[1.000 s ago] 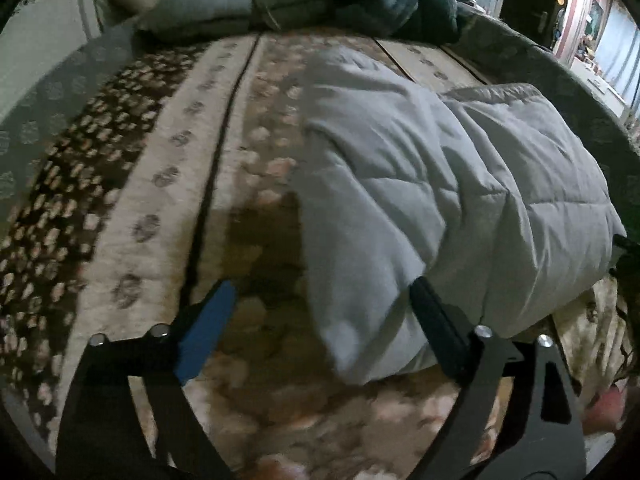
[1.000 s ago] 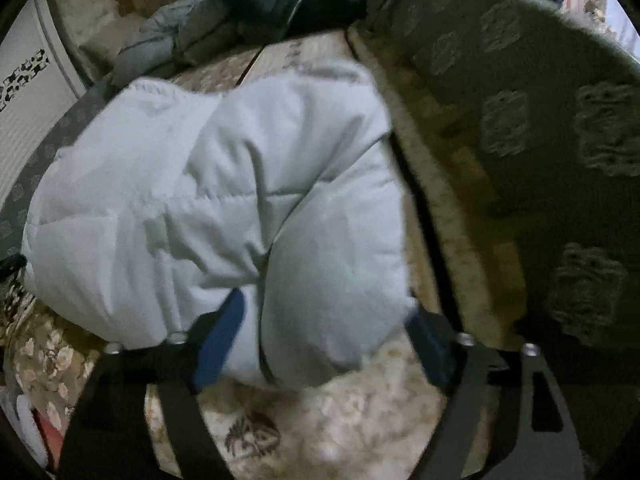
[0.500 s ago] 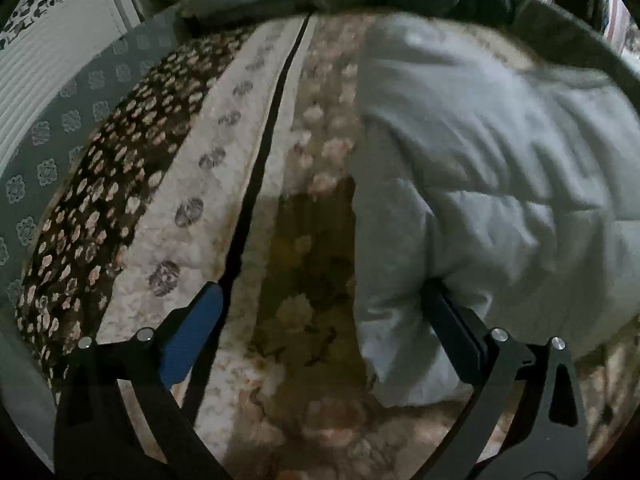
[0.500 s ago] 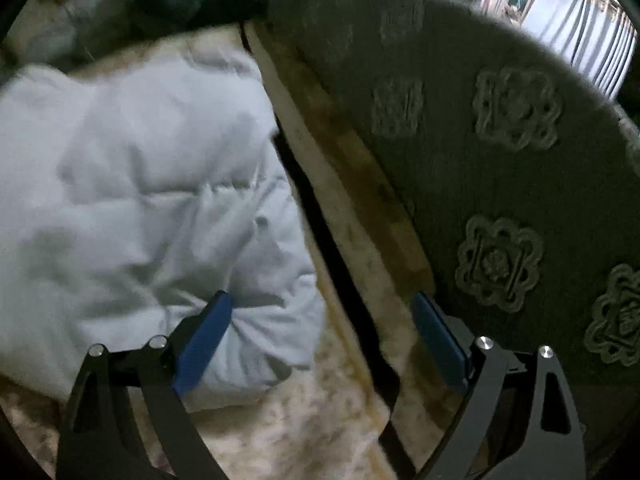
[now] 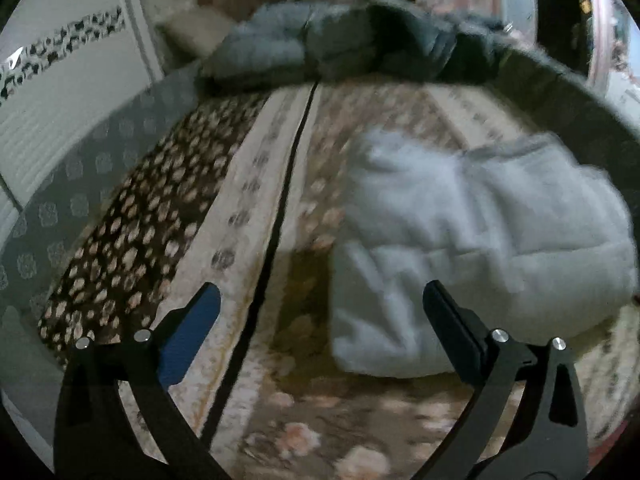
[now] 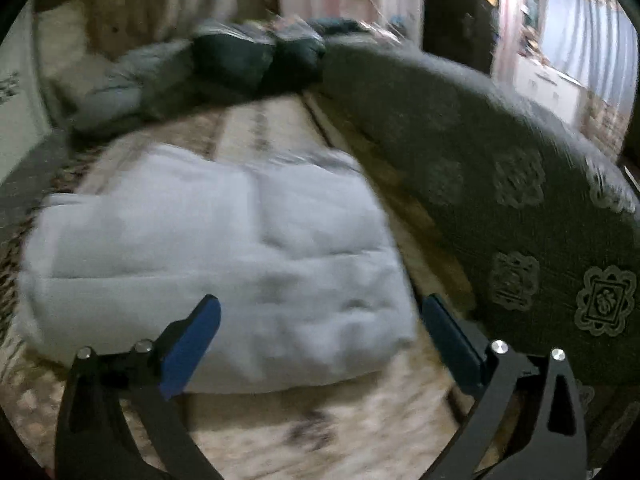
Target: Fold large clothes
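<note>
Garment: a pale grey quilted jacket (image 5: 472,240) is seen folded into a thick, roughly square bundle. It lies on the bed, on the right part in the left wrist view and on the left and middle part in the right wrist view (image 6: 224,264).
Bed cover: a floral blanket (image 5: 248,216) in brown and cream, with a dark stripe running from near to far, is spread under the jacket.
Left tool: the left tool (image 5: 320,308) is released, its jaws standing wide apart. Nothing is gripped; only the near left corner of the jacket is seen behind the right finger, and the pads are not pressed on it.
Right tool: the jaws of the right tool (image 6: 320,316) are opening. The near edge of the jacket is seen between the two fingers, but it is not pressed by them, as far as the blur allows to judge.
Far end: a heap of dark and grey-blue clothes (image 5: 352,48) is piled at the far end of the bed, well apart from the folded jacket.
Right side: a dark green cover with medallion pattern (image 6: 520,208) runs along the right of the jacket.
Left side: a white panel (image 5: 60,92) stands beyond the bed's left edge.
</note>
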A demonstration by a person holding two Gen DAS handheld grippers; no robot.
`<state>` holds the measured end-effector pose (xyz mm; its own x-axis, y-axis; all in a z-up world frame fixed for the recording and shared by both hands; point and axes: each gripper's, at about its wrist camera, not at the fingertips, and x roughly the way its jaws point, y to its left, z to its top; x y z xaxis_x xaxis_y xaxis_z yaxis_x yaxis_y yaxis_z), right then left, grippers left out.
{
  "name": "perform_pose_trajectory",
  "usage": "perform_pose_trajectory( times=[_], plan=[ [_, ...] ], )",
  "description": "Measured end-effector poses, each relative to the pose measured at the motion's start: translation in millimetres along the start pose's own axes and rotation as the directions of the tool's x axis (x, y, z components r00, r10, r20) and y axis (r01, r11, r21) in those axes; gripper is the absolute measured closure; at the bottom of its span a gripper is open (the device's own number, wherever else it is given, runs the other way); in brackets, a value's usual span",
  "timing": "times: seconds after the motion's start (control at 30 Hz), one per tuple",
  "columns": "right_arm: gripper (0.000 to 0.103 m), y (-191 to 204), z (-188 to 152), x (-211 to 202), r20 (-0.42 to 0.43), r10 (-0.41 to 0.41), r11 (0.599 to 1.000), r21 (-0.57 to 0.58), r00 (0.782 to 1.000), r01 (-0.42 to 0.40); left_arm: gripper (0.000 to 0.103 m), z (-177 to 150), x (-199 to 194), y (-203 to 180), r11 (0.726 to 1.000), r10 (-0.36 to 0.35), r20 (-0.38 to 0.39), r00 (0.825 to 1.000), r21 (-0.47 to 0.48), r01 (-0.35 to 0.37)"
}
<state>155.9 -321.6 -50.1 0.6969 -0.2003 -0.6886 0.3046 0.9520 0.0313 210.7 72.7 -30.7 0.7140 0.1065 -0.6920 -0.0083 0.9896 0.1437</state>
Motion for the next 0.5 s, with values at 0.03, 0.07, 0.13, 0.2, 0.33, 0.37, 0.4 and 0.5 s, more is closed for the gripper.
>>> perform_pose_trajectory(
  times=[0.03,0.07,0.13,0.2,0.33,0.37,0.4,0.5],
  plan=[
    [0.002,6,2,2,-0.004,0.006,1.000,-0.004,1.000,-0.006,0.003,2,-9,-4,1.000,-0.002,0.007,1.000,0.005,0.002],
    [0.002,18,2,-9,0.009,0.032,0.999,-0.015,0.999,-0.032,0.003,6,-22,-13,1.000,-0.024,0.019,1.000,0.018,0.023],
    [0.002,37,-1,-31,0.058,0.074,0.996,-0.055,0.996,-0.071,0.003,7,-40,-23,0.998,-0.061,0.050,0.997,0.028,0.059],
    [0.002,57,-4,-51,0.080,0.075,0.992,-0.111,0.994,-0.065,0.003,7,-60,-32,0.996,-0.081,0.095,0.992,0.032,0.078],
    [0.002,76,-6,-80,0.085,0.099,0.989,-0.120,0.991,-0.089,0.003,4,-83,-42,0.990,-0.144,0.147,0.979,0.028,0.141],
    [0.002,80,-5,-86,0.082,0.119,0.987,-0.114,0.989,-0.110,0.003,4,-83,-48,0.989,-0.148,0.154,0.977,0.029,0.145],
    [0.002,82,-5,-91,0.085,0.121,0.988,-0.111,0.989,-0.112,0.003,3,-87,-50,0.990,-0.140,0.161,0.977,0.029,0.137],
    [0.002,86,-5,-100,0.111,0.092,0.991,-0.112,0.989,-0.080,0.003,1,-97,-54,0.993,-0.113,0.165,0.980,0.044,0.107]
  ],
)
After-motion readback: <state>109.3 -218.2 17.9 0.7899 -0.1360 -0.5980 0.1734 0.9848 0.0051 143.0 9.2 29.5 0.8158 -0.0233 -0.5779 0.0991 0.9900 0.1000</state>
